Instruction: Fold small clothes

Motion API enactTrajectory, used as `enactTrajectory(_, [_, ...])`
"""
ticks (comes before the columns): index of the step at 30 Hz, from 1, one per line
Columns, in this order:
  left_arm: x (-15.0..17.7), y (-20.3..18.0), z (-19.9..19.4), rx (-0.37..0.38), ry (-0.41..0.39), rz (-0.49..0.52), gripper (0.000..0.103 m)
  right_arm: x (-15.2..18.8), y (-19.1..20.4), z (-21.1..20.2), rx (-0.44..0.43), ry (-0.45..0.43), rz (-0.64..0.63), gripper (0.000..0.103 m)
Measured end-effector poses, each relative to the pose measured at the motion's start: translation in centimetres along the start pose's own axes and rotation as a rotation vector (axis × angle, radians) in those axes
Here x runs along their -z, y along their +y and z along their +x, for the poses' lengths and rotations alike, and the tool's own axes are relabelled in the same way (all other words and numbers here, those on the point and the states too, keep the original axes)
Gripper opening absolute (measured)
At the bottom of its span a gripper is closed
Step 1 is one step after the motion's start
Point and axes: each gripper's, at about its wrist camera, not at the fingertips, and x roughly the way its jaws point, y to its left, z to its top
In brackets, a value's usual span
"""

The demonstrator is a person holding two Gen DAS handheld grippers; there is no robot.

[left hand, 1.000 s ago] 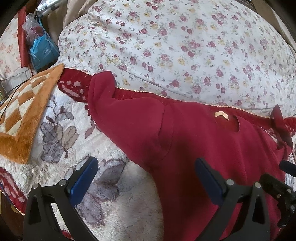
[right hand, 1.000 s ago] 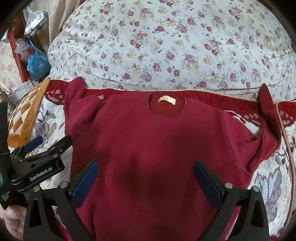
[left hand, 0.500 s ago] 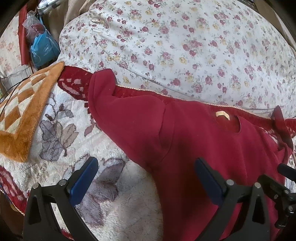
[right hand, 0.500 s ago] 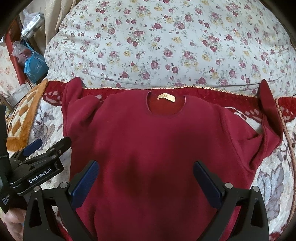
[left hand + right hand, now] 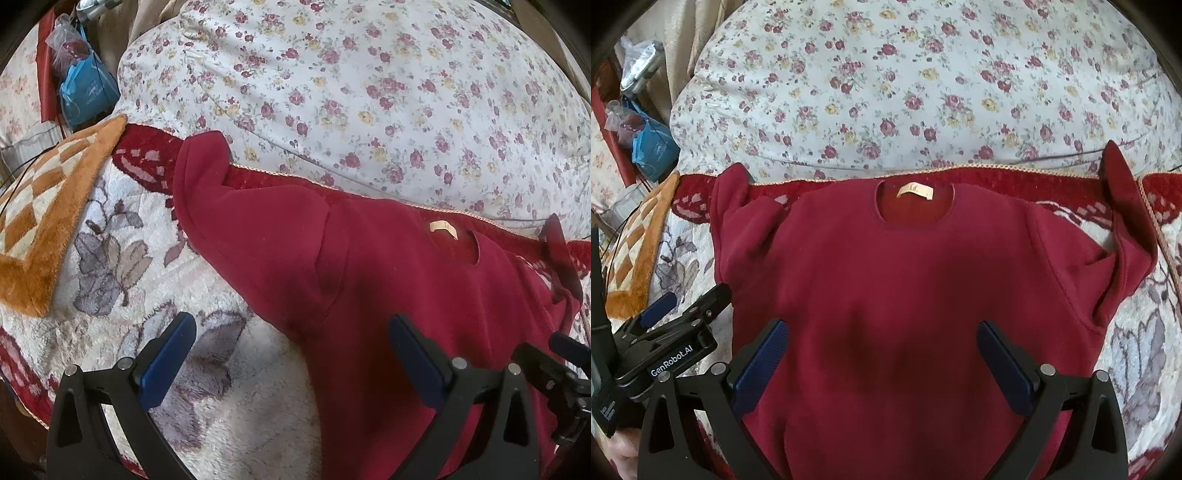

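Left wrist view: the left tool [image 5: 288,343] hangs spread wide and empty over the plush floral blanket [image 5: 110,280], beside the left sleeve [image 5: 236,221] of a dark red sweater [image 5: 424,302]. Right wrist view: the sweater lies face up on the bed, neckline and label [image 5: 915,191] toward the flowered duvet [image 5: 923,81], both sleeves out to the sides with cuffs turned upward. The right tool [image 5: 881,354] hovers spread and empty above the chest. Judging by this, spreading is done; no fold has yet been made, so sleeves and body all remain.
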Motion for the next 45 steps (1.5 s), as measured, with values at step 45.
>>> enactTrajectory(45, [-0.5,2.2,2.0,-0.046,0.057,-0.059,0.103,-1.9,3.2,1.3,-0.013,0.037,-0.068,0.103])
